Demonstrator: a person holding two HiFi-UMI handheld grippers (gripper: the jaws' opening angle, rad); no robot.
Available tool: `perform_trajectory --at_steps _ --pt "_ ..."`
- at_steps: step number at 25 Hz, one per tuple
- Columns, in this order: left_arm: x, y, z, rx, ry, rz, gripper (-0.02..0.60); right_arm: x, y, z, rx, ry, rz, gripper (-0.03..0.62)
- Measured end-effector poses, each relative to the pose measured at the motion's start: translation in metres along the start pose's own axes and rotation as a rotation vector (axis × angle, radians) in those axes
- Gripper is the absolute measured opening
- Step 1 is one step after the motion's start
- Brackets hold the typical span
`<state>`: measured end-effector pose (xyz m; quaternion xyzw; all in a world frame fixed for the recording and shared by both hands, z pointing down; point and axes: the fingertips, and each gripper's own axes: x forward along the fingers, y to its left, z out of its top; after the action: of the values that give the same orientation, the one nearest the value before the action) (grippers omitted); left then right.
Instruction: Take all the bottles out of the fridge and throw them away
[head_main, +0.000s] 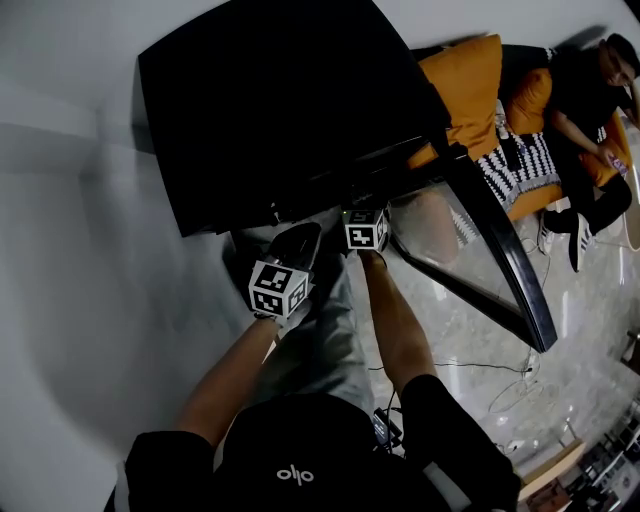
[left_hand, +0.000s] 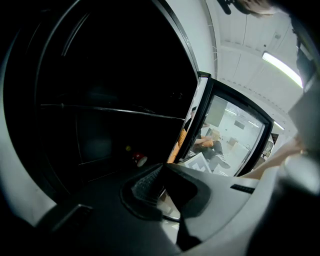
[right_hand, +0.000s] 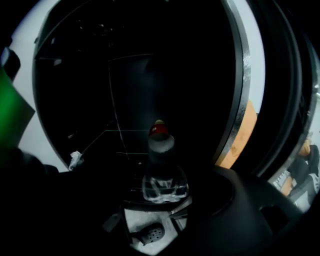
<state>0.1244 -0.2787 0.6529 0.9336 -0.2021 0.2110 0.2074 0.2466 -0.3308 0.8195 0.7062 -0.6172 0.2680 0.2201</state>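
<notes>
Head view: both arms reach toward the black fridge (head_main: 280, 110), whose glass door (head_main: 470, 240) stands swung open to the right. The left tool (head_main: 297, 248) and right tool (head_main: 365, 215) are at the fridge's open front. Beyond the door, a person (head_main: 590, 110) sits on an orange sofa (head_main: 470, 80).

Left gripper view: this tool's jaws are pressed together with nothing between them. It faces the dark interior, where a small red-and-white shape, likely a cap, shows deep inside.

Right gripper view: the jaws are spread wide. The bottle (right_hand: 160, 165), red-capped with a clear lower body, sits at the front edge of a wire shelf (right_hand: 125, 192), straight ahead between the jaws and not touched by them.

It looks like thin clear plastic, so probably light, smooth and easily dented. A moderate squeeze around the wide lower body, not the tapering neck, seems the safest hold.
</notes>
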Motion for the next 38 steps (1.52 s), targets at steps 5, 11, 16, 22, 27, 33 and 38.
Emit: perform_trajectory --at_steps 5,11,16,22,27,33,38 --pt "-0.002 0.008 0.0 0.0 -0.003 0.001 0.006 0.022 0.0 -0.019 -0.012 0.096 -0.008 0.32" --pt "-0.013 0.019 0.0 -0.01 -0.015 0.017 0.006 0.01 0.001 -0.016 0.002 0.104 0.028 0.311" --pt "-0.027 0.017 0.005 -0.021 -0.027 0.025 0.006 -0.023 0.005 -0.013 0.015 0.108 0.042 0.31" --pt "-0.043 -0.001 0.022 -0.006 -0.044 0.007 0.006 -0.082 0.015 0.009 0.029 0.085 0.035 0.309" --pt "-0.052 -0.015 0.036 0.013 -0.062 -0.006 0.008 -0.122 0.02 0.026 0.009 0.055 0.037 0.308" --pt "-0.066 -0.038 0.048 0.007 -0.079 -0.003 0.006 -0.179 0.022 0.041 0.013 0.021 0.056 0.309" --pt "-0.082 -0.064 0.053 0.023 -0.088 0.009 0.006 -0.236 0.017 0.05 0.024 -0.011 0.078 0.308"
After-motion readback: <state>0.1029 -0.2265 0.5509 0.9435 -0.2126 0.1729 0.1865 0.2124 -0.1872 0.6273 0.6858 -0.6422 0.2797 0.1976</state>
